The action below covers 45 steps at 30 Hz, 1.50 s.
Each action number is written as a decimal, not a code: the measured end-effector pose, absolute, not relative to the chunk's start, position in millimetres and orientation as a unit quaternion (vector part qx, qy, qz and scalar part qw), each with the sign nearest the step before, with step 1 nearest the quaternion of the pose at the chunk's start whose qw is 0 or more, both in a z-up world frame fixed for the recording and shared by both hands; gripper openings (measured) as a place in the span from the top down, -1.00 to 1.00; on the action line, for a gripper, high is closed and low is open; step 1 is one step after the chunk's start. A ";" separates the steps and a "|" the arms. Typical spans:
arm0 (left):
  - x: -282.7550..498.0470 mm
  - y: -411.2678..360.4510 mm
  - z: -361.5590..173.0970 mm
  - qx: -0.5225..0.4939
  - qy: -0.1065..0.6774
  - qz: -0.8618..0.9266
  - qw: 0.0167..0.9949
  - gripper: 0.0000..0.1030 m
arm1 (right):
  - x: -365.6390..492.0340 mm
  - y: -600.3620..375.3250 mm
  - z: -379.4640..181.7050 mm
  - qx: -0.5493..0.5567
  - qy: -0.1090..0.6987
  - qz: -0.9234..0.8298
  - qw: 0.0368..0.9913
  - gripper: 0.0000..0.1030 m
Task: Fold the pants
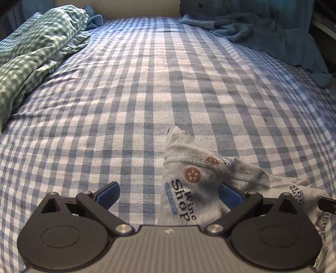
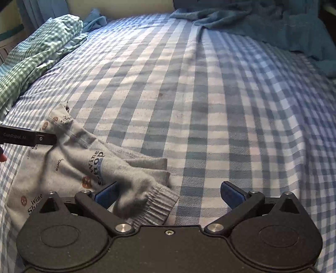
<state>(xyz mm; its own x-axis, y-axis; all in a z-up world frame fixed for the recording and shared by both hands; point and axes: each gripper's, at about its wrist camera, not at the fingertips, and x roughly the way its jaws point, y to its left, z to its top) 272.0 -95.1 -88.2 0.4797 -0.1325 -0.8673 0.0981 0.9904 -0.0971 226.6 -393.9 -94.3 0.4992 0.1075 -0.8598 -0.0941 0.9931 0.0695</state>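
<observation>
The pants point(image 1: 189, 189) are small, grey, printed with "Wine Shop" and orange dots. They lie crumpled on the blue checked bed. In the left wrist view they sit between and to the right of my left gripper's point(image 1: 169, 195) wide-open blue pads, with a hem bunched near the right pad. In the right wrist view the pants point(image 2: 69, 168) lie at the lower left, with a ribbed cuff point(image 2: 155, 205) between the open pads of my right gripper point(image 2: 169, 195). The left gripper's black finger point(image 2: 29, 137) reaches over the pants from the left.
The blue and white checked sheet point(image 1: 147, 94) covers the bed. A green checked bundle point(image 1: 40, 42) lies at the far left. Blue towels or clothes point(image 1: 262, 27) are heaped at the far right by the headboard point(image 1: 117, 8).
</observation>
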 end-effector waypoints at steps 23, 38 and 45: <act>132.8 -16.0 -105.1 -0.179 0.576 0.061 0.795 -0.99 | 131.1 -397.3 -110.8 0.022 0.571 -0.061 0.819 -0.99; 103.3 -11.7 -90.0 -0.153 0.585 0.084 0.792 -0.99 | 119.6 -382.5 -102.1 0.077 0.551 -0.020 0.831 -0.99; 95.3 -8.4 -107.3 -0.156 0.623 0.103 0.760 -0.99 | 104.6 -379.1 -122.6 0.066 0.598 -0.011 0.799 -0.99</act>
